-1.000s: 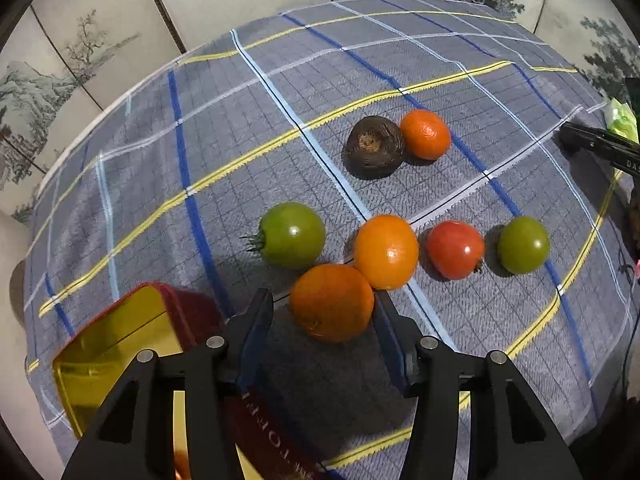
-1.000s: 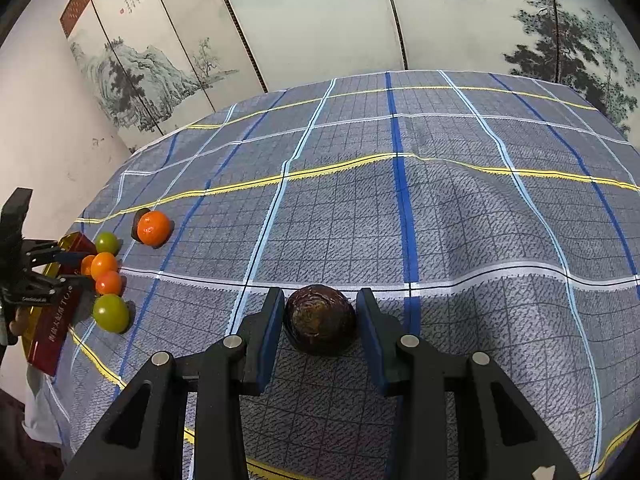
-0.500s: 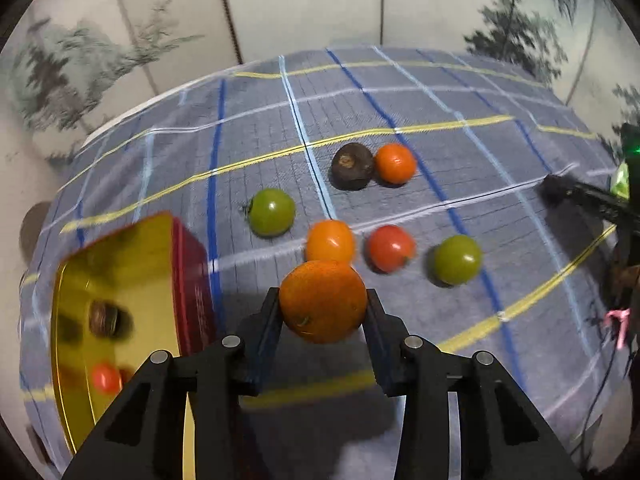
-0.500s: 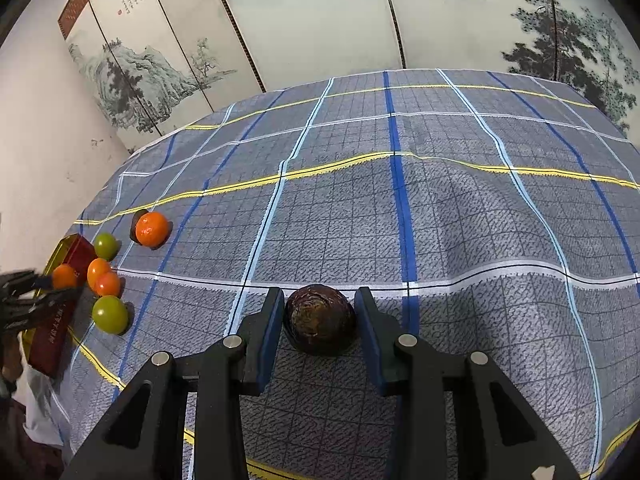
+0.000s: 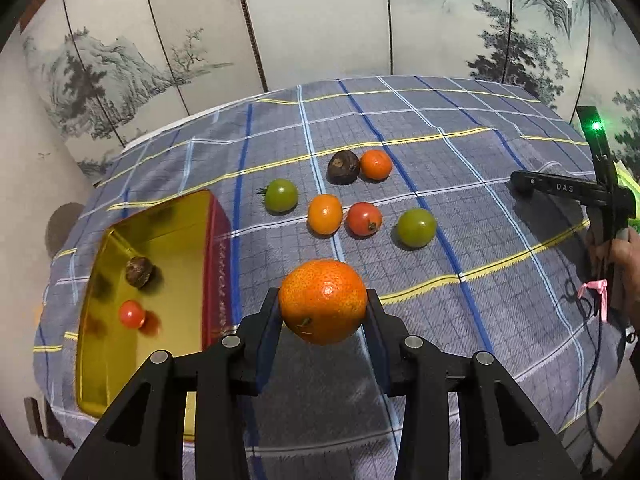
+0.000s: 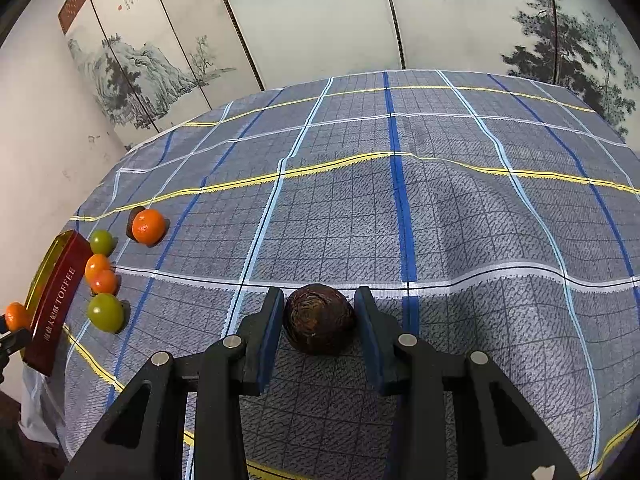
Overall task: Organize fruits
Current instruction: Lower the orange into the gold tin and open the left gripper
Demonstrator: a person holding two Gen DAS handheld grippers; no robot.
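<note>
My left gripper [image 5: 323, 306] is shut on a large orange [image 5: 323, 300], held above the checked tablecloth, right of the gold-lined red tin [image 5: 140, 280]. The tin holds a dark brown fruit [image 5: 139, 271] and a small red tomato [image 5: 131, 313]. Several fruits lie beyond: two green tomatoes [image 5: 281, 195], an orange fruit [image 5: 325, 213], a red tomato [image 5: 363, 219], a brown fruit [image 5: 343, 166] and a tangerine [image 5: 375, 164]. My right gripper [image 6: 319, 320] stands around a dark brown fruit [image 6: 319, 318] that rests on the cloth; small gaps show beside it.
The right gripper's black body [image 5: 576, 192] and the person's hand show at the right edge of the left wrist view. The tin [image 6: 56, 300] sits at the table's left edge in the right wrist view. Painted folding screens stand behind the table.
My left gripper closed on the large orange, lifted it off the cloth and pulled back, bringing the tin's inside into view. The right gripper has stayed around the brown fruit.
</note>
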